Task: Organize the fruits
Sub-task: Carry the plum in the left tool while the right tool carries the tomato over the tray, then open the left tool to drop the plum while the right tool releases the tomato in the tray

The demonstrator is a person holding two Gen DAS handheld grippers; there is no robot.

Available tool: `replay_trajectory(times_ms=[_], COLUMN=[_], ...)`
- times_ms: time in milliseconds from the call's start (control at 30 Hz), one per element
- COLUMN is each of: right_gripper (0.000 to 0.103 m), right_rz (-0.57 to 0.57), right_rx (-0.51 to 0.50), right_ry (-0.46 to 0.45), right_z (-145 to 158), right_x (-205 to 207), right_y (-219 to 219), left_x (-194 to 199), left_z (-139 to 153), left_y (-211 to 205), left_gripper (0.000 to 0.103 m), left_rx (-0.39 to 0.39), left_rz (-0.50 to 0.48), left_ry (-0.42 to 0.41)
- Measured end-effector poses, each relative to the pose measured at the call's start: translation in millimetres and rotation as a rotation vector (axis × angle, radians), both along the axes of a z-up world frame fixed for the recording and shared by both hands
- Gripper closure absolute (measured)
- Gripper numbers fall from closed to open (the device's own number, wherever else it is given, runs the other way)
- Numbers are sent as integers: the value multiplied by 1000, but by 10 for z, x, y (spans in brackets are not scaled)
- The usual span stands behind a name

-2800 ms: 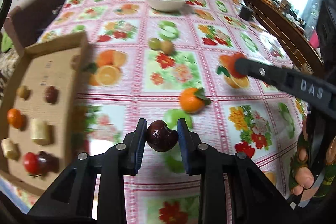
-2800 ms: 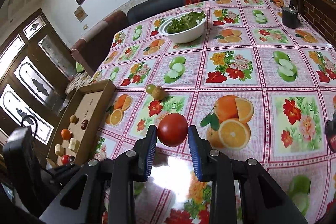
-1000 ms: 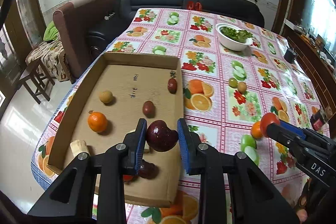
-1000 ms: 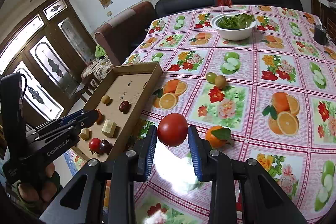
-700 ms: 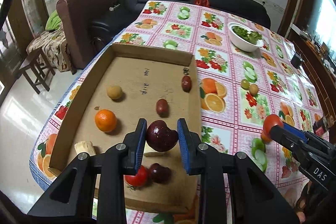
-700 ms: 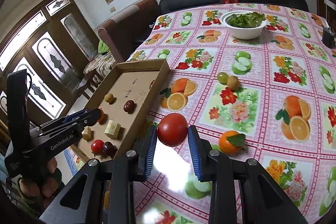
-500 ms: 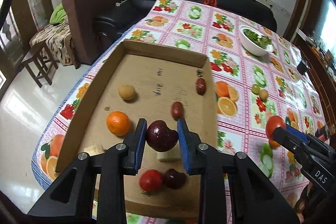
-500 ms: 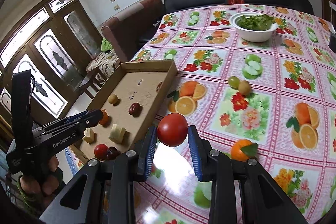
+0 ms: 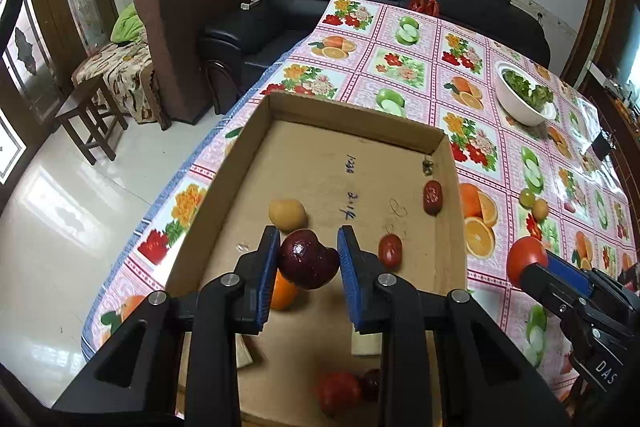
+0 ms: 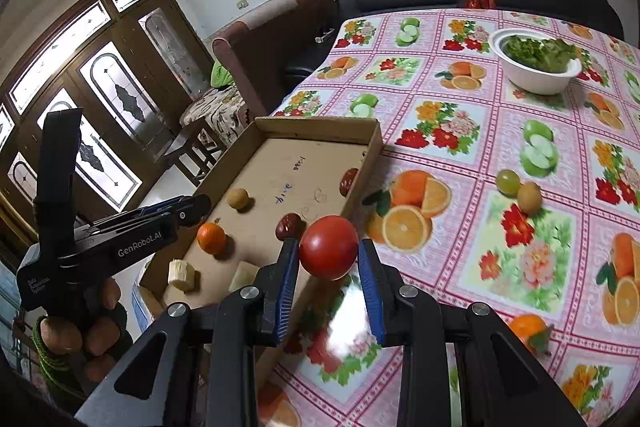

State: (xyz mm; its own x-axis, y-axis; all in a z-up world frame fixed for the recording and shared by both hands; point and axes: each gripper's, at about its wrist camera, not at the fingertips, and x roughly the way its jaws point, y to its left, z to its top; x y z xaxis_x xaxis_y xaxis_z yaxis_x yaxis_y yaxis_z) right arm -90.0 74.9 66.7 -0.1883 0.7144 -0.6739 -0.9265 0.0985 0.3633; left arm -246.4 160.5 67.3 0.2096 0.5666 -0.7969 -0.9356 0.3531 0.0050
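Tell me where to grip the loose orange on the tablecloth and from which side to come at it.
Grip the orange across its round middle, coming from above with the fingers straddling it, placed so they miss the green leaf on its right side. It lies alone on the tablecloth, so nothing crowds it. Both grippers are full now: the left gripper holds a dark plum, the right gripper a tomato.

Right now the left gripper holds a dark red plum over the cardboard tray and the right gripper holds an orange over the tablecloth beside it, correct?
Not quite. The right gripper holds a red tomato, not an orange; the right wrist view shows it between the blue pads. The rest stands: the left gripper holds the dark red plum over the cardboard tray.
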Motion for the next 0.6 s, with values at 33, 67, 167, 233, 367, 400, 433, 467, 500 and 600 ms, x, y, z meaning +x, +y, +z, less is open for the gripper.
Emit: replay_trajectory(times_ms=[33,67,167,233,367,400,433,467,500,600], right_gripper=[73,73,73,73,73,73,73,73,73,73], right_rz=[5,10,20,30,44,46,47,47,47,57], right_rx=[-1,-2,-5,-8,-14,-16,-18,-21,-25,-32], right_ry=[2,3,-4,-2,-11,-10,-11,-13,-15,-16], right_z=[-2,-3,-9,-13,-25,-31,-38,-44,-52,-68], right_x=[-7,-15,-45,-70,-117,-121,-130,-138,-146,-169], right_y=[34,76,196,269,409,444,483,520,573,723], left_x=[2,9,25,33,60,68,73,80,88,123], left_z=[2,5,10,6,-10,-15,-19,-32,-42,-93], left_y=[28,54,126,165,279,311,342,399,439,581], left_gripper=[76,76,76,76,76,76,76,76,76,76], left_rx=[0,1,6,9,7,4,0,-9,-16,-48], left_rz=[1,1,6,9,15,16,17,18,20,22], left_ry=[2,4,11,16,24,24,23,21,21,19])
